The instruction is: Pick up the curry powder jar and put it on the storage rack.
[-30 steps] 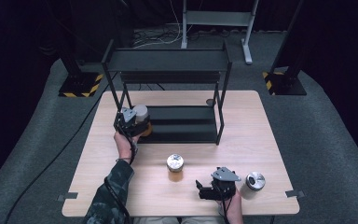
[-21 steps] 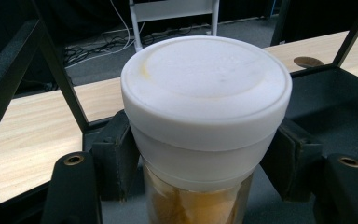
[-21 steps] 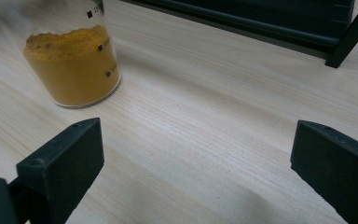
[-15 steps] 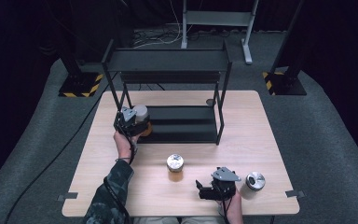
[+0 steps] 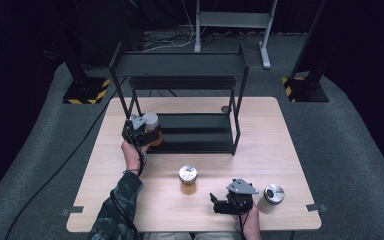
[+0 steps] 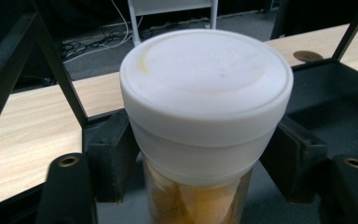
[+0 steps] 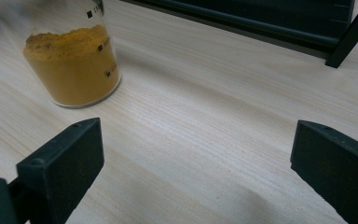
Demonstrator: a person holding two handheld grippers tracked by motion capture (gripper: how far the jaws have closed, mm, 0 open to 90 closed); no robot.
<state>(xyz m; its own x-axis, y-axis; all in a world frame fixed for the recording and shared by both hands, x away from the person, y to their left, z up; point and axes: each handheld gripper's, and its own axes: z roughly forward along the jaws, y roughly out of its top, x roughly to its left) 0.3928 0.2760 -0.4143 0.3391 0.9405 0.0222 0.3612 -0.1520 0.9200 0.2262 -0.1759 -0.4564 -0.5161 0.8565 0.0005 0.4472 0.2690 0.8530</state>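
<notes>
The left gripper [image 5: 145,134] stood at the left end of the black metal rack [image 5: 182,65], over the rack's lower shelf [image 5: 200,131], with a white-lidded jar [image 6: 205,107] between its jaws. In the left gripper view the jar stood upright, its broad white lid uppermost and orange-yellow contents showing through the glass below. The jaws had just been opening. Their black pads [image 6: 114,149] sat close at either side of the jar under the lid, the right one with a slim gap, the left one too close to tell whether it touched (so the grip looked loosened rather than clamped). In the high view the same jar [image 5: 151,125] rested at the shelf's left end, just inside the rack's front left post.

The right gripper [image 5: 220,206] lay low over the wooden table [image 5: 280,150] near its front edge, held in the person's right hand. Its jaws were wide apart with only bare tabletop between them, as the right gripper view showed. Ahead of it and to the left in that view stood a glass jar of yellow-orange powder [image 7: 74,65], well clear of the jaws. In the high view that jar [image 5: 188,179] stood near the middle of the table in front of the rack. A silver-lidded jar [image 5: 271,197] stood just beside the right gripper on its right.
</notes>
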